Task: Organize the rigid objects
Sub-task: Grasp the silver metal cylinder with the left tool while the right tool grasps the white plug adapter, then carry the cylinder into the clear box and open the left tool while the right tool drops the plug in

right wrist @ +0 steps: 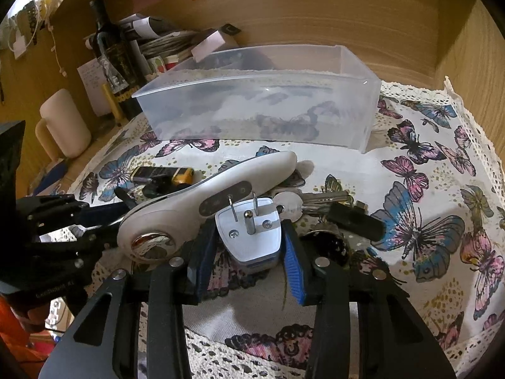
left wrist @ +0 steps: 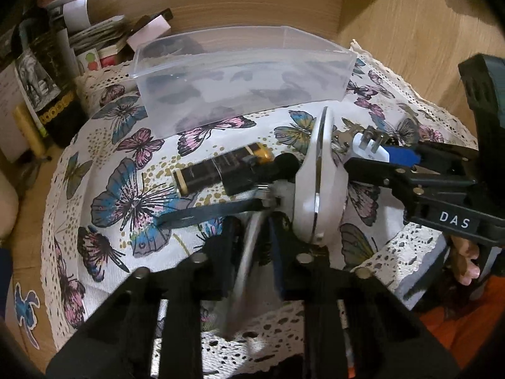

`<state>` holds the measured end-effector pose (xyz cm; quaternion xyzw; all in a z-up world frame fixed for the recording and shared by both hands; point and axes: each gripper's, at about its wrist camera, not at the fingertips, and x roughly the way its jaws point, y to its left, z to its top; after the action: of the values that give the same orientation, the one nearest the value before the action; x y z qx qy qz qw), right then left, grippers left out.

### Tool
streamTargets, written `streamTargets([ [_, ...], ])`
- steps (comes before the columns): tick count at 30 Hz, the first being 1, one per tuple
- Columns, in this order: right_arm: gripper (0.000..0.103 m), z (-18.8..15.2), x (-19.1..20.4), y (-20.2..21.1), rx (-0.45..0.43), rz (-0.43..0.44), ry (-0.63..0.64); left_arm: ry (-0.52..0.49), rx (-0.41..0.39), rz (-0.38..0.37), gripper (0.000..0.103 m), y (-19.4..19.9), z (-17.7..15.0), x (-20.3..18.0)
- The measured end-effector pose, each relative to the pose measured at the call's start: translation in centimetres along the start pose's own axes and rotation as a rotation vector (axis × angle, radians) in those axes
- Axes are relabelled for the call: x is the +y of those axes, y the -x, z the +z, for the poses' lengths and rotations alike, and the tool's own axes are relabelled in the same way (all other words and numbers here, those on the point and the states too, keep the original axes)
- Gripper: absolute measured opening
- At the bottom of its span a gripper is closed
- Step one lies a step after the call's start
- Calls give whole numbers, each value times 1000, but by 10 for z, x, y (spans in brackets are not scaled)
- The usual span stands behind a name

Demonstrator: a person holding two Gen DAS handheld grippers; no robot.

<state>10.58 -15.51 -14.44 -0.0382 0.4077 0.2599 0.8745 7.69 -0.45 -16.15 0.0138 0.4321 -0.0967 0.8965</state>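
Observation:
A clear plastic bin (left wrist: 240, 72) (right wrist: 262, 107) stands at the back of the butterfly cloth. My left gripper (left wrist: 252, 237) is shut on a thin metal part attached to a white oblong device (left wrist: 318, 186) (right wrist: 202, 199), which stands on edge. My right gripper (right wrist: 249, 249) (left wrist: 378, 154) is shut on a white plug adapter (right wrist: 252, 233) (left wrist: 369, 148), prongs up. A black and gold battery (left wrist: 221, 167) (right wrist: 164, 175) lies left of the device. Keys (right wrist: 303, 205) and a black fob (right wrist: 353, 218) lie right of the plug.
A dark bottle (right wrist: 113, 50), papers and boxes (left wrist: 94, 38) crowd the back left. A cream mug (right wrist: 63, 123) stands at the left. Wooden walls (right wrist: 347, 15) close the back and right. The cloth's lace edge (right wrist: 454, 94) marks the table's rim.

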Motion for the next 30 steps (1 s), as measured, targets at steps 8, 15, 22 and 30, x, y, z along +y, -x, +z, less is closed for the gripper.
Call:
streamTargets([
  [8,35,2,0,10,-37,-4,5,50,-16,8,15,13,-5,8],
  [15,34,4,3,20,-72,-7,11,119,-105,24,15,39,-1,20],
  [22,34,14,7,37,-144,-15,14,153,-202,24,15,61,14,22],
  [30,34,37,10,57,-238,-40,34,150,-325,31,15,87,42,21],
])
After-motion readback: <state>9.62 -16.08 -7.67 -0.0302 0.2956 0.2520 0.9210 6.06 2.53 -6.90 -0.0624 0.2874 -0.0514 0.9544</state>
